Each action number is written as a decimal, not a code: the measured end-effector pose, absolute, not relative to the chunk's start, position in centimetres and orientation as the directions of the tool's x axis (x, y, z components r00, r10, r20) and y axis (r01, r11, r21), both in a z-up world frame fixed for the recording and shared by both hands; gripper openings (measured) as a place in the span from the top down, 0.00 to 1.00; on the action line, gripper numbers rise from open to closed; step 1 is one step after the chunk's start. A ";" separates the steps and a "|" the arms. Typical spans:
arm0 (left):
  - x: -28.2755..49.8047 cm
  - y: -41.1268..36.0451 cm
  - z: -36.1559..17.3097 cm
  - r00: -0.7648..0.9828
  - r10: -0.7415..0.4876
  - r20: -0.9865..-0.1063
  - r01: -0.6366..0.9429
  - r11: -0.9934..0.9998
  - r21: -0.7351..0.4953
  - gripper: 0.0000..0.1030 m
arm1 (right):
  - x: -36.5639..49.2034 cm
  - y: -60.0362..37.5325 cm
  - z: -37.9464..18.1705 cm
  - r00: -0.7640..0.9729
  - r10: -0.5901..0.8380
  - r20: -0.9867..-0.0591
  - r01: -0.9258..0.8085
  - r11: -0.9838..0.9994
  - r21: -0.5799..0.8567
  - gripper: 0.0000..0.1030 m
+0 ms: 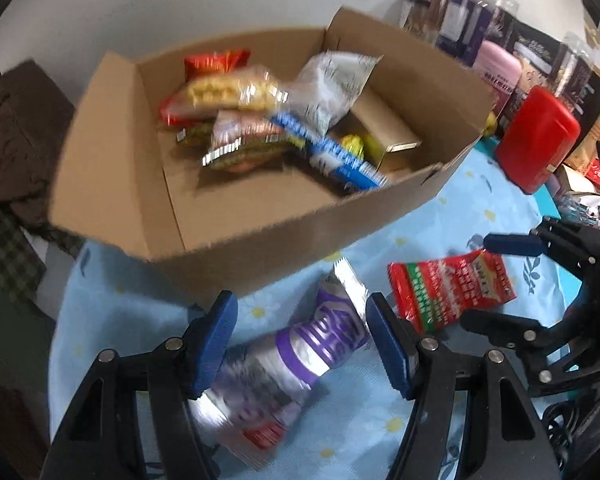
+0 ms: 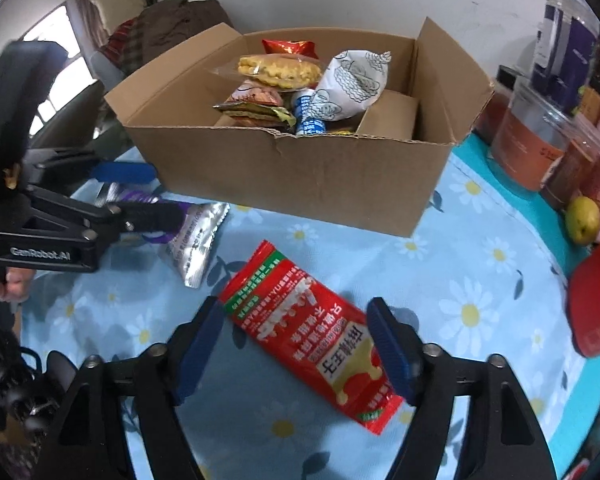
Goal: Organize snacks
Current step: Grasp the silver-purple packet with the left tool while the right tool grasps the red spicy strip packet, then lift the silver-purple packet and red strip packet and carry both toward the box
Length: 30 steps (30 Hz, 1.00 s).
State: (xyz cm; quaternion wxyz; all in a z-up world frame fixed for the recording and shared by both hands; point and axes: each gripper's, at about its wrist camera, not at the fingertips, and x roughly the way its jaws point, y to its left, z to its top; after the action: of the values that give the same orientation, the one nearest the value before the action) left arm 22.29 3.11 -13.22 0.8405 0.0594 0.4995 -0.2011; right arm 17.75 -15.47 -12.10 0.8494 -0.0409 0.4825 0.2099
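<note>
The left tongs (image 1: 300, 344) straddle a silver-and-purple snack packet (image 1: 296, 352) on the floral table (image 1: 460, 200), pads apart. A red packet (image 1: 448, 288) lies beside it, before the snack-filled cardboard box (image 1: 260, 240).

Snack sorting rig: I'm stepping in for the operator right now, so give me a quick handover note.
Left gripper: open, jaws either side of the silver-purple packet lying on the floral tablecloth; not gripped.
Right gripper: open, straddling the red packet on the cloth; not gripped.
Cardboard box: behind both packets, open.
Done: several snacks already lie in the box, among them a white bag and a yellow corn snack.
Left: close on each packet, lift, drop both into the box.
</note>
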 end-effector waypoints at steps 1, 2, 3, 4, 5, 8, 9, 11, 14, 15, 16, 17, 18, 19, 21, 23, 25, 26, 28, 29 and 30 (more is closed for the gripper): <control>22.3 3.2 -13.5 0.406 -0.285 -0.869 0.392 0.912 -0.116 0.36 | 17.9 -15.6 -12.3 0.442 0.316 -0.839 -0.395 0.909 0.134 0.21; 22.2 3.4 -13.7 0.391 -0.305 -0.869 0.396 0.908 -0.140 0.36 | 18.1 -15.6 -12.5 0.434 0.317 -0.844 -0.400 0.907 0.135 0.21; 22.2 3.5 -13.9 0.378 -0.315 -0.870 0.397 0.904 -0.155 0.36 | 18.1 -15.7 -12.6 0.428 0.321 -0.845 -0.407 0.903 0.137 0.17; 22.1 3.5 -14.2 0.367 -0.317 -0.875 0.396 0.904 -0.161 0.36 | 18.3 -15.6 -12.9 0.419 0.327 -0.847 -0.418 0.897 0.140 0.11; 21.9 3.4 -14.5 0.355 -0.317 -0.879 0.399 0.902 -0.165 0.36 | 18.4 -15.6 -13.1 0.413 0.328 -0.850 -0.423 0.895 0.139 0.08; 21.2 3.2 -14.8 0.335 -0.321 -0.886 0.407 0.897 -0.172 0.36 | 18.6 -15.4 -13.9 0.395 0.301 -0.868 -0.423 0.898 0.119 0.07; 20.9 3.1 -14.9 0.331 -0.320 -0.888 0.408 0.897 -0.171 0.36 | 18.7 -15.3 -14.3 0.393 0.281 -0.876 -0.421 0.901 0.100 0.06; 20.3 2.9 -14.9 0.330 -0.313 -0.891 0.411 0.897 -0.162 0.36 | 18.8 -15.3 -14.8 0.389 0.256 -0.885 -0.418 0.905 0.078 0.03; 19.6 2.7 -15.1 0.323 -0.311 -0.894 0.417 0.895 -0.161 0.36 | 18.6 -15.2 -15.0 0.388 0.251 -0.887 -0.420 0.905 0.072 0.03; 19.3 2.6 -15.2 0.316 -0.312 -0.896 0.417 0.894 -0.164 0.36 | 18.5 -15.2 -15.1 0.389 0.246 -0.888 -0.421 0.905 0.067 0.03; 19.2 2.6 -15.3 0.312 -0.312 -0.897 0.418 0.893 -0.165 0.36 | 18.3 -15.0 -15.1 0.390 0.234 -0.891 -0.425 0.904 0.051 0.04; 19.0 2.5 -15.4 0.311 -0.312 -0.898 0.420 0.892 -0.165 0.36 | 18.0 -15.0 -15.2 0.391 0.224 -0.893 -0.429 0.902 0.038 0.06; 18.9 2.4 -15.5 0.313 -0.310 -0.898 0.420 0.893 -0.162 0.36 | 17.7 -14.8 -15.1 0.396 0.216 -0.892 -0.435 0.900 0.024 0.08; 18.7 2.3 -15.6 0.317 -0.305 -0.898 0.418 0.895 -0.157 0.36 | 17.7 -14.4 -15.1 0.399 0.218 -0.891 -0.435 0.900 0.026 0.14; 18.4 2.2 -15.7 0.333 -0.299 -0.894 0.413 0.899 -0.147 0.36 | 17.0 -14.5 -14.6 0.410 0.221 -0.885 -0.429 0.903 0.026 0.27; 18.3 2.2 -15.9 0.342 -0.289 -0.894 0.402 0.905 -0.139 0.36 | 16.5 -14.7 -14.5 0.421 0.216 -0.881 -0.409 0.912 0.028 0.42; 18.0 2.0 -15.9 0.361 -0.278 -0.890 0.385 0.914 -0.130 0.36 | 15.9 -15.0 -14.3 0.432 0.208 -0.877 -0.387 0.922 0.027 0.48; 17.8 2.0 -15.8 0.363 -0.280 -0.889 0.385 0.914 -0.131 0.44 | 15.5 -15.1 -14.3 0.434 0.204 -0.877 -0.379 0.925 0.028 0.49; 17.4 2.0 -15.7 0.359 -0.286 -0.888 0.382 0.913 -0.140 0.52 | 14.5 -15.3 -14.3 0.430 0.204 -0.879 -0.373 0.927 0.033 0.50; 17.1 2.0 -15.7 0.358 -0.292 -0.887 0.382 0.913 -0.146 0.52 | 13.9 -15.2 -14.3 0.429 0.204 -0.880 -0.372 0.927 0.033 0.50; 16.7 1.8 -15.7 0.358 -0.296 -0.886 0.385 0.911 -0.149 0.52 | 13.3 -15.2 -14.3 0.429 0.205 -0.880 -0.374 0.927 0.033 0.50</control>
State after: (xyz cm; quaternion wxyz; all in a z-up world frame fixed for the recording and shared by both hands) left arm 16.73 1.83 -15.69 0.8229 0.0421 0.5276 -0.2066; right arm 13.29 -15.19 -14.29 0.8412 -0.0836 0.5058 0.1720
